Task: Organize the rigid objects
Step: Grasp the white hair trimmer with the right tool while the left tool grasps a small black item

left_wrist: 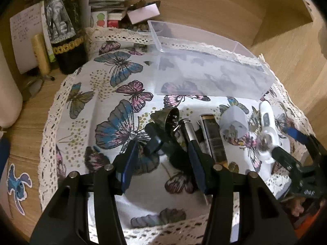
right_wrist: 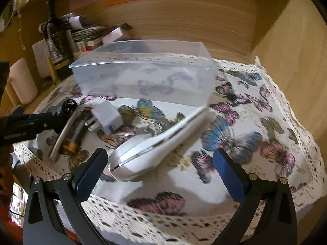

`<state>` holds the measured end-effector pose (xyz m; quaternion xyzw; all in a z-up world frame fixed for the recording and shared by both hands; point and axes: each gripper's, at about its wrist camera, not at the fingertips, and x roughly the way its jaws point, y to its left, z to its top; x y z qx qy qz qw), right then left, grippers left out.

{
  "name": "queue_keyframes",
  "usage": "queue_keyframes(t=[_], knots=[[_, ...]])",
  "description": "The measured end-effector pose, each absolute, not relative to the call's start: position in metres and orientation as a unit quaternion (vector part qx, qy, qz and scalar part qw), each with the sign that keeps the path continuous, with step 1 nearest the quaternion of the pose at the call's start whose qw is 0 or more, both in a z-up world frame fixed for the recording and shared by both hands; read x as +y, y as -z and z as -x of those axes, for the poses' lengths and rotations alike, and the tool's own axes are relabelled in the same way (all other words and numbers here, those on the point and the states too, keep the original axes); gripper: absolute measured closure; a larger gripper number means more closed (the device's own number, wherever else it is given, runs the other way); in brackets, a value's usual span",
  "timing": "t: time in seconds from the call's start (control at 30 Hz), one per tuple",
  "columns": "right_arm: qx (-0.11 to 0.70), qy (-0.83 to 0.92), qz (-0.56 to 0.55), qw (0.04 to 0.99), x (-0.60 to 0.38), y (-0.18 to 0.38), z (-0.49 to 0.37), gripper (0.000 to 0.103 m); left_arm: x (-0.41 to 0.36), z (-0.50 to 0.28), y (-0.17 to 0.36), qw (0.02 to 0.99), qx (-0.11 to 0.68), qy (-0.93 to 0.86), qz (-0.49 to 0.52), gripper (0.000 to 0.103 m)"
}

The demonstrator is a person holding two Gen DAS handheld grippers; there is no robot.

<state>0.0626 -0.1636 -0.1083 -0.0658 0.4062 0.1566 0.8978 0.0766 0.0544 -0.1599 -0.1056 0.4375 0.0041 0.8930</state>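
Both grippers are wide apart over the butterfly cloth (right_wrist: 255, 126), right gripper (right_wrist: 159, 175) straddling the white device (right_wrist: 155, 145) near the front edge, probably to drop it in the clear bin (right_wrist: 143, 75) behind, left gripper (left_wrist: 161, 163) around the dark gadget (left_wrist: 161, 136).

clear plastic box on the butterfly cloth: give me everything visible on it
The clear plastic box is a rectangular, open-topped bin of frosted see-through plastic with thin straight walls and a plain rim. It stands upright on the butterfly cloth, whose pattern shows through its walls. Nothing is seen inside. It sits at the far side of the cloth, behind the row of small objects. Neither gripper touches it; the white handheld device lies just in front of it.
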Motion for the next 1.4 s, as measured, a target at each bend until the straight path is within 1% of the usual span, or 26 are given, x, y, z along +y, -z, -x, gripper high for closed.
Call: queue_keyframes(t=[0.2,0.37,0.43,0.53,0.6,0.67,0.77,0.83,0.9,1.07,1.23,1.3,1.33,1.37,1.4], knots=[[0.407,-0.142,0.058,0.900,-0.183,0.108,-0.058,0.001,0.057,-0.072,0.162,0.896,0.435,-0.013,0.093,0.052],[0.410,-0.135,0.046,0.901,-0.200,0.104,-0.059,0.003,0.061,-0.058,0.156,0.900,0.429,-0.019,0.075,0.055],[0.411,-0.139,0.042,0.900,-0.200,0.105,-0.059,0.007,0.061,-0.056,0.155,0.901,0.428,-0.021,0.071,0.055],[0.417,-0.157,0.028,0.895,-0.195,0.109,-0.062,0.016,0.060,-0.059,0.158,0.898,0.432,-0.021,0.076,0.055],[0.421,-0.160,0.036,0.892,-0.189,0.115,-0.066,0.031,0.060,-0.063,0.161,0.897,0.434,-0.021,0.081,0.055],[0.434,-0.166,0.028,0.885,-0.185,0.122,-0.072,0.038,0.061,-0.068,0.163,0.894,0.438,-0.019,0.092,0.055],[0.434,-0.173,0.015,0.884,-0.178,0.125,-0.076,0.038,0.061,-0.074,0.164,0.892,0.441,-0.022,0.102,0.055],[0.430,-0.177,0.017,0.885,-0.175,0.125,-0.077,0.045,0.058,-0.076,0.165,0.893,0.439,-0.024,0.100,0.055],[0.431,-0.172,0.026,0.886,-0.172,0.127,-0.077,0.054,0.054,-0.078,0.166,0.895,0.436,-0.030,0.092,0.055],[0.417,-0.165,0.033,0.893,-0.177,0.127,-0.070,0.059,0.045,-0.082,0.168,0.897,0.433,-0.042,0.078,0.055],[0.405,-0.147,0.026,0.902,-0.194,0.122,-0.062,0.064,0.054,-0.088,0.166,0.892,0.436,-0.037,0.116,0.055],[0.400,-0.140,0.018,0.906,-0.202,0.118,-0.060,0.067,0.055,-0.090,0.165,0.891,0.436,-0.037,0.124,0.060],[0.395,-0.135,0.016,0.909,-0.205,0.115,-0.059,0.067,0.055,-0.092,0.166,0.890,0.436,-0.038,0.125,0.070],[0.391,-0.133,0.015,0.911,-0.208,0.113,-0.059,0.068,0.055,-0.093,0.166,0.890,0.437,-0.037,0.124,0.077],[0.384,-0.130,0.013,0.914,-0.212,0.108,-0.058,0.069,0.055,-0.094,0.166,0.890,0.437,-0.034,0.125,0.077]])
